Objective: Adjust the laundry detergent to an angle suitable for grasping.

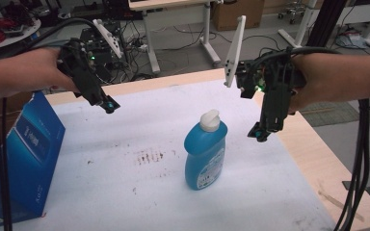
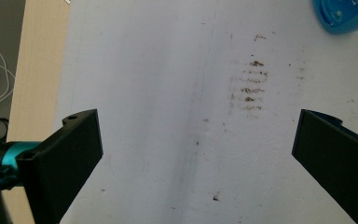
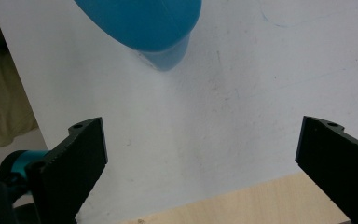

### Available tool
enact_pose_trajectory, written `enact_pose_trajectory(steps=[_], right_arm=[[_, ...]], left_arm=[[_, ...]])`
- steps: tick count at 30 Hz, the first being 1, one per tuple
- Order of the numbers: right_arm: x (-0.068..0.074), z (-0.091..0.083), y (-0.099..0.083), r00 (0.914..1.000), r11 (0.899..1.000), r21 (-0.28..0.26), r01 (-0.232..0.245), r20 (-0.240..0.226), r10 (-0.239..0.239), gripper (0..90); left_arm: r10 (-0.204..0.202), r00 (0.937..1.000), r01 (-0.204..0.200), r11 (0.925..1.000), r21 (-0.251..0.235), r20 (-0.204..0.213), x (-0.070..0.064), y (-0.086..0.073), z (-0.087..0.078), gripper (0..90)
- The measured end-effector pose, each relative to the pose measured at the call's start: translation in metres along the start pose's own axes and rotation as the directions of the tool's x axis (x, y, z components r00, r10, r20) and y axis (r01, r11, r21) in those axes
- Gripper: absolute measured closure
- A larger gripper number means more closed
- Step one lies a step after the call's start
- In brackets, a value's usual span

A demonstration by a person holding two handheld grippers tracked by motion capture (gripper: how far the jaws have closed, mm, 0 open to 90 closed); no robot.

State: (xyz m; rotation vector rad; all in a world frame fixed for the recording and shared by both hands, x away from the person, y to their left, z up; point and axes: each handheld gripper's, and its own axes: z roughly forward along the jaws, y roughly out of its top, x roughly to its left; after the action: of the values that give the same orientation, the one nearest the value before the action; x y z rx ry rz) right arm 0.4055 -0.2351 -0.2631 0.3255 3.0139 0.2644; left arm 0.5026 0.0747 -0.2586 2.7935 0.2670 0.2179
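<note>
A blue bottle (image 1: 204, 153) with a white cap stands upright on the white sheet (image 1: 125, 187), right of the middle. My right gripper (image 1: 260, 133) hangs in the air just right of the bottle, apart from it, pointing down. Its jaws stand wide apart in the right gripper view (image 3: 200, 163), with the bottle (image 3: 144, 28) beyond them. At the far left my left gripper (image 1: 109, 105) is held above the sheet. Its jaws are wide apart too (image 2: 196, 154), nothing between them, and a corner of the bottle (image 2: 345, 16) shows at the top right.
A blue cardboard box (image 1: 24, 159) leans at the table's left edge. Brown smudges (image 1: 149, 157) mark the sheet left of the bottle. Bare wooden tabletop (image 1: 337, 187) runs along the right. Cables hang at both sides; desks and cords stand beyond the far edge.
</note>
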Motion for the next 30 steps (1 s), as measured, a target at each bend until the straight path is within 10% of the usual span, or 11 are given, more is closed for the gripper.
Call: enact_pose_trajectory(steps=[20, 30], right_arm=[[0.011, 0.004, -0.004, 0.9999, 1.0, 0.003, 0.008, 0.006, -0.008, 1.1], [0.015, 0.007, -0.004, 0.9999, 1.0, 0.008, 0.005, 0.012, -0.005, 1.1]], left_arm=[[-0.112, 0.993, 0.111, 0.993, -0.04, -0.038, -0.025, -0.004, -0.008, 1.7], [-0.194, 0.9803, 0.19, 0.9769, -0.097, -0.035, -0.047, -0.016, -0.005, 1.7]])
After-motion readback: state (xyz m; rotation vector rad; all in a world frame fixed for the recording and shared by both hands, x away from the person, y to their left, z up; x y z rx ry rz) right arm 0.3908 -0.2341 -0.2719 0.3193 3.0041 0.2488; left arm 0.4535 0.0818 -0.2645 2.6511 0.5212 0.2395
